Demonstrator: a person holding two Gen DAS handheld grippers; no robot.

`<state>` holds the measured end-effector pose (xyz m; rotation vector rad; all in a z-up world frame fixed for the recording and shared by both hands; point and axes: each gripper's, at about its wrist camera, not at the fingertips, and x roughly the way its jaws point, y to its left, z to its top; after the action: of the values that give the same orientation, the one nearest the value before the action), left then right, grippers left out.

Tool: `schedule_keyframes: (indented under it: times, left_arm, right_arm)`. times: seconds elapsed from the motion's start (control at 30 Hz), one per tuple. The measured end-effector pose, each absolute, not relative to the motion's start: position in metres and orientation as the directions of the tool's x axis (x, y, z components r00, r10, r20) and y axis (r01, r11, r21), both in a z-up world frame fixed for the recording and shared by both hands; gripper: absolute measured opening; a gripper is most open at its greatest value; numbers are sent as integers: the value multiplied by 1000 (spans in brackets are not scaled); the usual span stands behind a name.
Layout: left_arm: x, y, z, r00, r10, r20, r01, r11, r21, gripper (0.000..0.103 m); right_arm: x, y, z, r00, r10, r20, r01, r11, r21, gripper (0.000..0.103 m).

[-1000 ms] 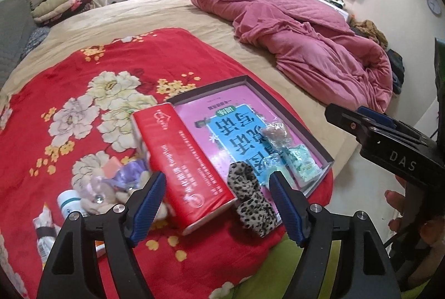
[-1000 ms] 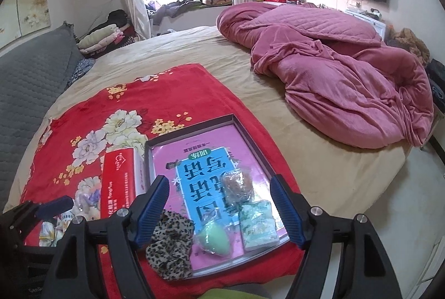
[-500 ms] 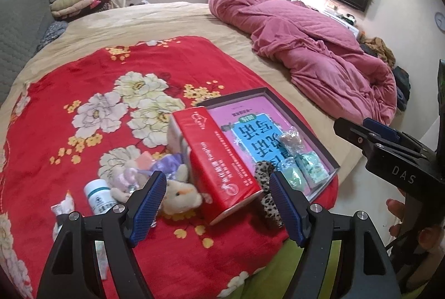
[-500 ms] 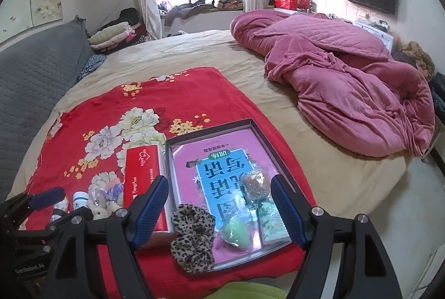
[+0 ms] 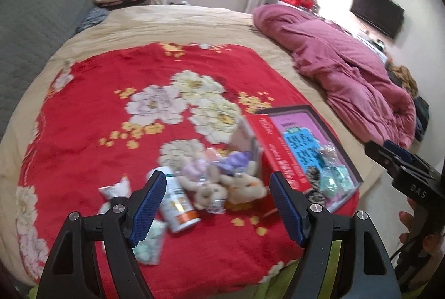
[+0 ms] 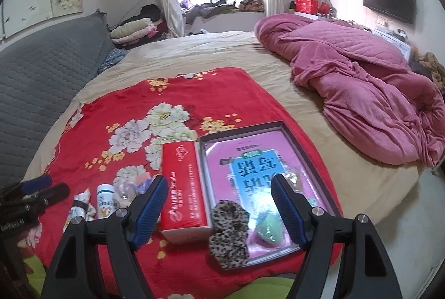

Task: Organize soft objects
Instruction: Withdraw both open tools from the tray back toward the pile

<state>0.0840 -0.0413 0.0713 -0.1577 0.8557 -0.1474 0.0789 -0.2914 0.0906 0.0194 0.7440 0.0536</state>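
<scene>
– What moved? Left gripper (image 5: 217, 204) has swung leftward; its fingers gape wide, empty, over the plush toys (image 5: 219, 182) on the red blanket (image 5: 116, 93)

– And farther?

– Red tissue box (image 6: 183, 187) beside them, long axis pointing away, tray (image 6: 314, 168) alongside; right gripper (image 6: 219, 210) wide too

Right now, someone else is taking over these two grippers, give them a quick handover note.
Left gripper: open, empty, pointed at the plush toys lying on the red blanket left of the red box.
Right gripper: open, empty, over the leopard scrunchie, which lies across the tray edge.
Done: green sponge and small packets sit in the tray.
Left: plush toys, probably the scrunchie.
</scene>
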Motion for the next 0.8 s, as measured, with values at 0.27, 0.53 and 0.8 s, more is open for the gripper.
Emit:
schedule_keyframes:
  times: [0.27,0.53,0.8]
  left_arm:
    - [73,15,73,667,-133,-733,-39,976,-212,78]
    - [60,49,71,670,-95,-737,-98,972,-214,78]
    - [52,79,59,652,-60,-756,-159,964,-214,78]
  right_arm:
    - [78,-258,92,730,92,-678,-107,994,20,76]
    - [76,-224,94,722,133,-679,-178,984,3,76]
    - [73,-195,86,699,170,-695,-244,970,-8,76]
